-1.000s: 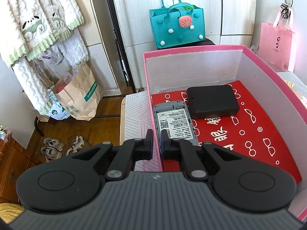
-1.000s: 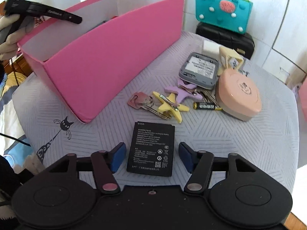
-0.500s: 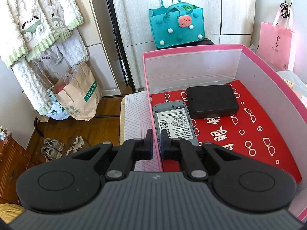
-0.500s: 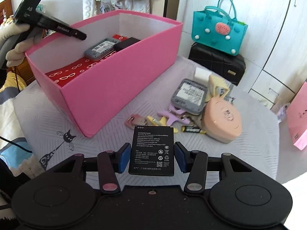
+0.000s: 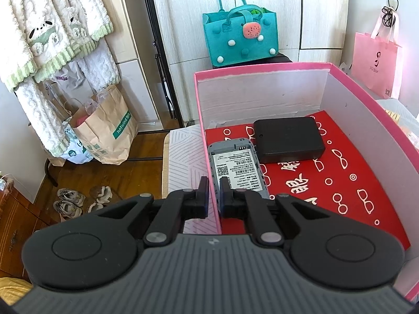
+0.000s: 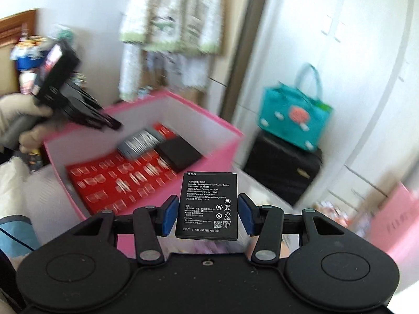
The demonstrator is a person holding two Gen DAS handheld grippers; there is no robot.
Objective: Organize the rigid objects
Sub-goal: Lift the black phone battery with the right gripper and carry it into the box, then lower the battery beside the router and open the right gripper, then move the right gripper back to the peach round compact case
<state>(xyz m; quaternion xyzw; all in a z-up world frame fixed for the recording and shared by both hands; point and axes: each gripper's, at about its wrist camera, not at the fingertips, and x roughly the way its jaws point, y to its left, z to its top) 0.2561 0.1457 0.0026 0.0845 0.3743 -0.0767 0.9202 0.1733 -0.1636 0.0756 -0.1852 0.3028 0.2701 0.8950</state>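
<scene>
A pink box (image 5: 262,66) with a red patterned floor holds a grey device (image 5: 237,168), label side up, and a black block (image 5: 288,140). My left gripper (image 5: 214,195) is shut on the box's left wall, one finger on each side of the rim. In the right wrist view, my right gripper (image 6: 207,216) is shut on a black battery (image 6: 207,205) with white print, held in the air just in front of the pink box (image 6: 183,110). That view is blurred. The left gripper (image 6: 115,125) shows there at the box's far rim, in a gloved hand (image 6: 15,115).
A teal felt bag (image 5: 239,39) stands on a black case (image 6: 282,172) behind the box. A pink paper bag (image 5: 374,62) hangs at the right. Brown paper bags (image 5: 110,128), shoes (image 5: 68,202) and hanging knitwear (image 5: 52,26) fill the left. The patterned table cover (image 5: 183,157) lies under the box.
My right gripper has risen off the table with the battery and now looks down into the pink box; the keys and other table items have left its view. The left gripper has not moved.
</scene>
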